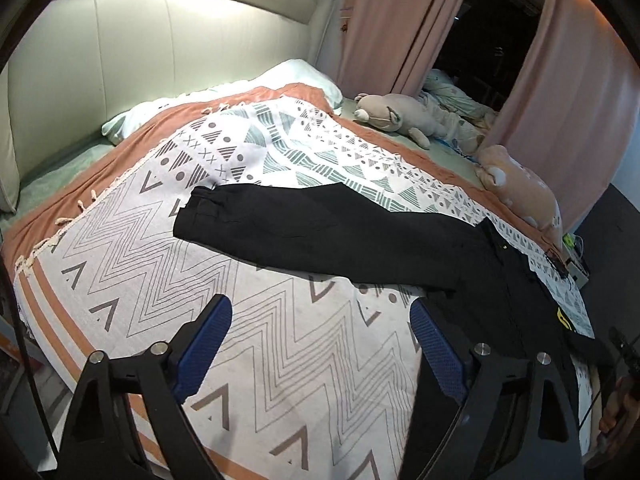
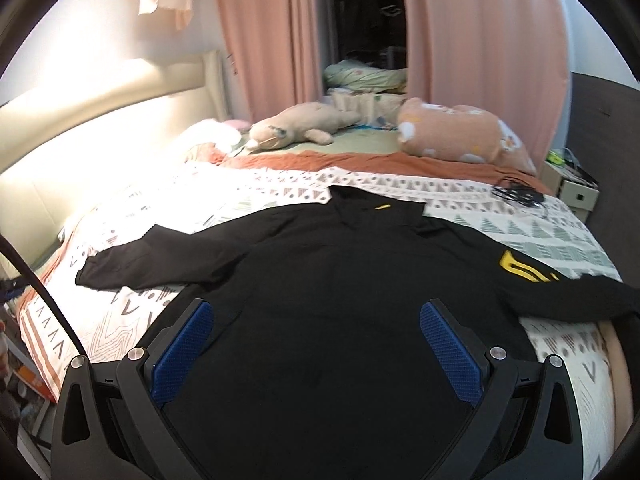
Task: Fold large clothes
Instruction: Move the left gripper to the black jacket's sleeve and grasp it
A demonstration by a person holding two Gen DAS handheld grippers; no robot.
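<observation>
Nearest in each wrist view are the jaws. The left gripper stands wide open with only the patterned blanket showing between its blue pads, holding nothing. The right gripper is likewise spread wide and empty, hovering over the lower body of the black top, pads clear of the cloth.

The top, the thing to be folded, lies flat on the blanket in the middle of the bed, body toward the near edge and collar away. Its sleeves are spread out to either side; the left sleeve stretches across the blanket away from the body. That flat, spread layout suits folding: I judge it to be laid out so the sleeves can be brought in first, with no fold yet made.

On the top's right sleeve is a yellow emblem, and at the collar a small yellow tag; no lettering on either can be read.

Beyond the top's collar, a dark cable tangle lies on the blanket. Farther still, past the blanket's orange border, lie a plush bear and a peach plush, clear of the work. Behind them hang pink curtains.
</observation>
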